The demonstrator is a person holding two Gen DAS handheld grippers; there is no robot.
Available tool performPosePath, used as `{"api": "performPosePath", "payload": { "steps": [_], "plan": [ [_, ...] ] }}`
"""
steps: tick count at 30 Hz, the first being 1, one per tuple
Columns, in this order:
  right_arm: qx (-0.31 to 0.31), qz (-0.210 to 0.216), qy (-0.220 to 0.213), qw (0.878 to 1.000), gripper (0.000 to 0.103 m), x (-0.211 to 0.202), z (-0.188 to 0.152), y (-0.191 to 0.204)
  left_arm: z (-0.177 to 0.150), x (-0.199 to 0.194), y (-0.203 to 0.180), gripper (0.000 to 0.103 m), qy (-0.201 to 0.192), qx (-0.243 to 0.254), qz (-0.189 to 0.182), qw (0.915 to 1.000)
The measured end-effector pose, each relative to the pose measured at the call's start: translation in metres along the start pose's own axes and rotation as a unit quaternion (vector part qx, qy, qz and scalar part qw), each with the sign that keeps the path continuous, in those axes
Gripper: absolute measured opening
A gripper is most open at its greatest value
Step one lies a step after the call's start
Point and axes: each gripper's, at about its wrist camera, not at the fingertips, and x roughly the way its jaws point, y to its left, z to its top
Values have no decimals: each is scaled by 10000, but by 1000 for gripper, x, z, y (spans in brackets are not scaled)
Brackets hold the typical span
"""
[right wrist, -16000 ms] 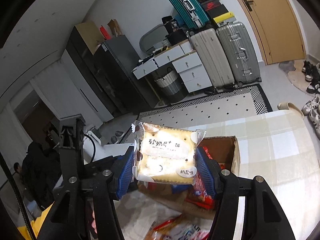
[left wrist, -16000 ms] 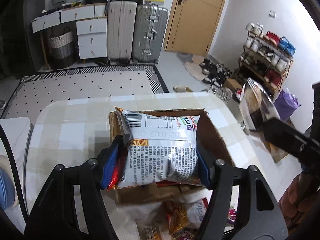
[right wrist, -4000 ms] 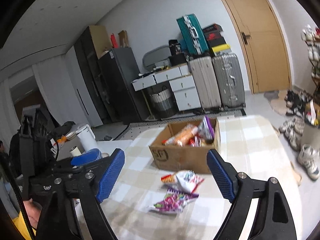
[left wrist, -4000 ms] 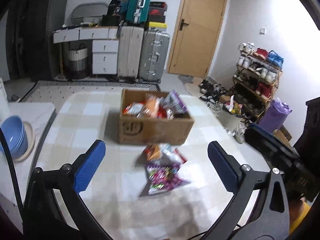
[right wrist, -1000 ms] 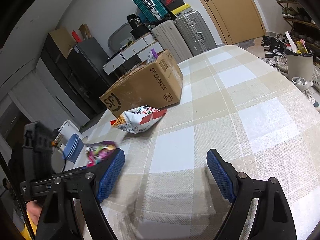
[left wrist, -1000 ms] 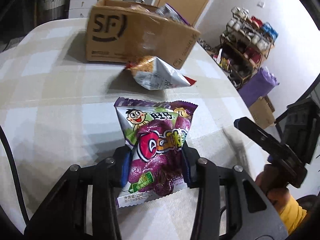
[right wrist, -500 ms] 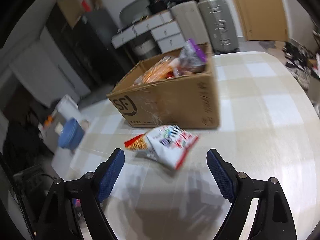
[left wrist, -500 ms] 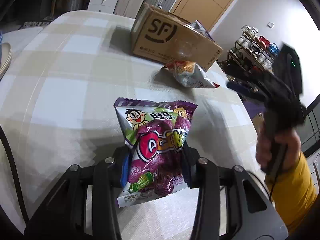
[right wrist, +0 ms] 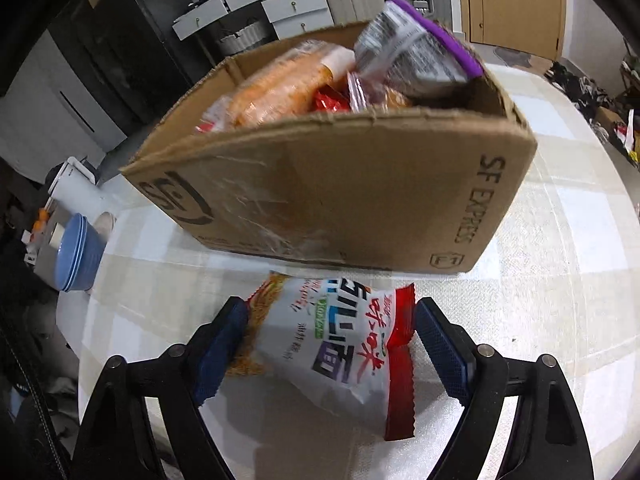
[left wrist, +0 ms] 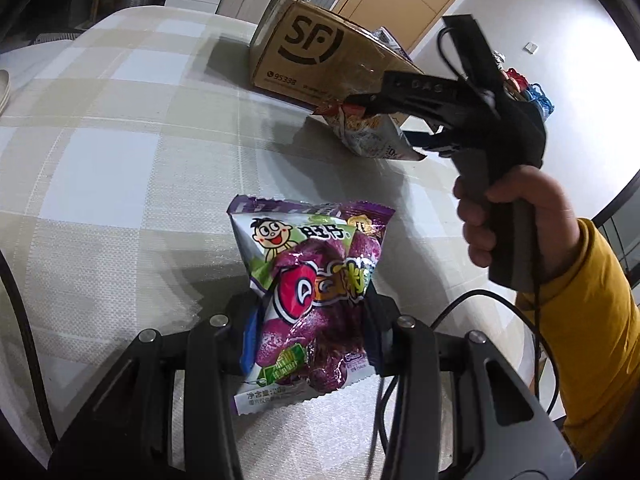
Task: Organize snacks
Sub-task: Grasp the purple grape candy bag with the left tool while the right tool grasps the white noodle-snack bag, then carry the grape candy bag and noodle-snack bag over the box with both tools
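My left gripper (left wrist: 310, 314) is shut on a purple candy bag (left wrist: 308, 248), held just above the checked tablecloth (left wrist: 120, 140). A white and red noodle snack bag (right wrist: 340, 344) lies on the cloth right against the front of the cardboard SF box (right wrist: 340, 192). Around this bag stands my right gripper (right wrist: 330, 332), open, one blue pad (right wrist: 220, 340) on each side of it. In the left wrist view the right gripper (left wrist: 384, 120) points down at that bag (left wrist: 368, 136) beside the box (left wrist: 316, 52). Several snack packs fill the box.
A hand in a yellow sleeve (left wrist: 592, 300) holds the right gripper's handle. Blue bowls (right wrist: 76, 256) sit on a side surface left of the table. The table's rounded edge runs close on the right. Drawers (right wrist: 296, 12) and suitcases stand beyond.
The right gripper has swung in and down over the noodle bag, which now lies between its fingers. The left gripper, still holding the purple bag, shifted sideways early and then stayed still.
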Motion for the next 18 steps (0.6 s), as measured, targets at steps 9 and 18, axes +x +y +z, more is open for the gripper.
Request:
{"api": "performPosePath", "payload": {
  "steps": [9,18],
  "plan": [
    [-536,163,-110,9984,64,4,-22,9,2,4,1,38,43,-28,-57,10000],
    [-470,576,-554,9957,57,-22,-38,-6,3,6,-2,38,71,12,26,10000]
  ]
}}
